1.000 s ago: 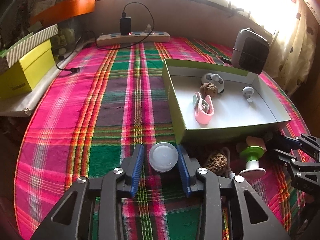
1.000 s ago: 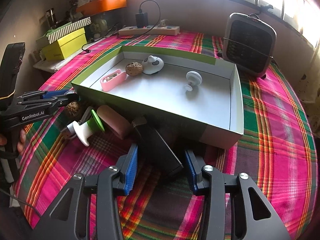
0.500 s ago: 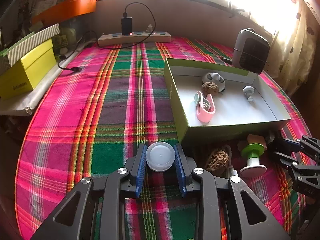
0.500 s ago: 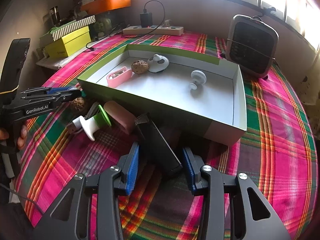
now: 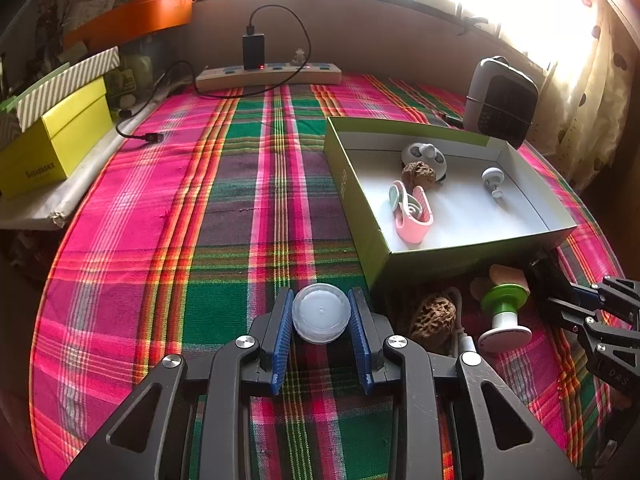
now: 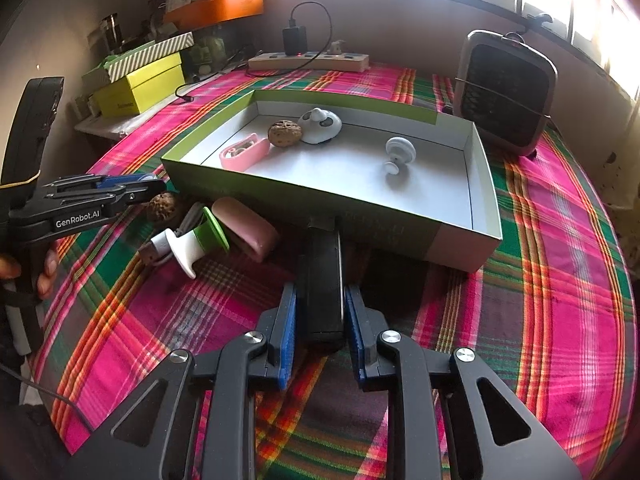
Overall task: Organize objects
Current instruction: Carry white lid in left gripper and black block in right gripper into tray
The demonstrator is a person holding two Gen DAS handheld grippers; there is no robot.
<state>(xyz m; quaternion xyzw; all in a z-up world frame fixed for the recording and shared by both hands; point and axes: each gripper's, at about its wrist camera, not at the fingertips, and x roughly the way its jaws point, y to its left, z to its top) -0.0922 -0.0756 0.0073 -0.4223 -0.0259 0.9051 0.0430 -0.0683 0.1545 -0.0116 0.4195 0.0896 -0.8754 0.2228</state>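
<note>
My left gripper (image 5: 321, 316) is shut on a round clear plastic lid (image 5: 321, 313), held just above the plaid cloth, left of the green box (image 5: 362, 216). My right gripper (image 6: 321, 312) is shut on a long black block (image 6: 323, 280) that lies against the box's front wall (image 6: 360, 224). The box holds a pink clip (image 6: 244, 152), a walnut (image 6: 284, 133), a white round gadget (image 6: 320, 120) and a white knob (image 6: 396, 152). In front of the box lie a second walnut (image 5: 432, 318), a green and white suction knob (image 5: 505, 312) and a pink oblong piece (image 6: 250, 229).
A grey heater (image 6: 506, 92) stands behind the box at the right. A power strip with a charger (image 5: 268, 72) lies at the back. Yellow and striped boxes (image 5: 52, 140) stack at the left edge. A cable plug (image 5: 154, 137) lies on the cloth.
My left gripper closed on the clear lid. My right gripper closed on the black block, which turned to point straight at the box.
</note>
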